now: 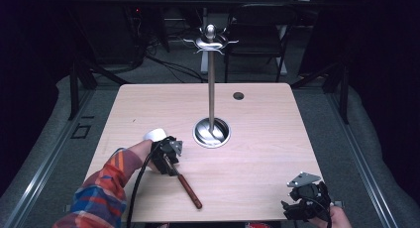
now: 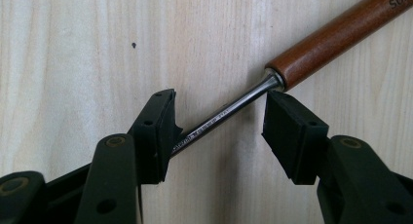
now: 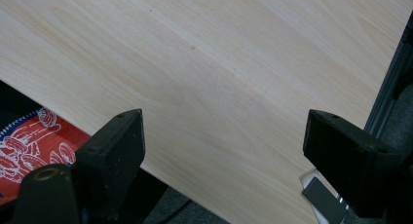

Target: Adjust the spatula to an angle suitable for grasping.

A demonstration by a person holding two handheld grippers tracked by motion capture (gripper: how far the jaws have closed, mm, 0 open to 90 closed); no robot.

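At the table's (image 1: 257, 139) near right corner my right gripper (image 1: 302, 200) hovers with its jaws spread wide over bare wood. Farther in, on the left, my left gripper (image 2: 219, 121) has its jaws parted around the steel shaft of a wooden-handled tool (image 2: 336, 36) lying flat on the table; one pad touches the shaft, the other stands clear. Just behind that hand sits a white cup (image 1: 155, 135). Beyond, at the table's middle, a tall metal stand (image 1: 211, 89) rises from its round base.
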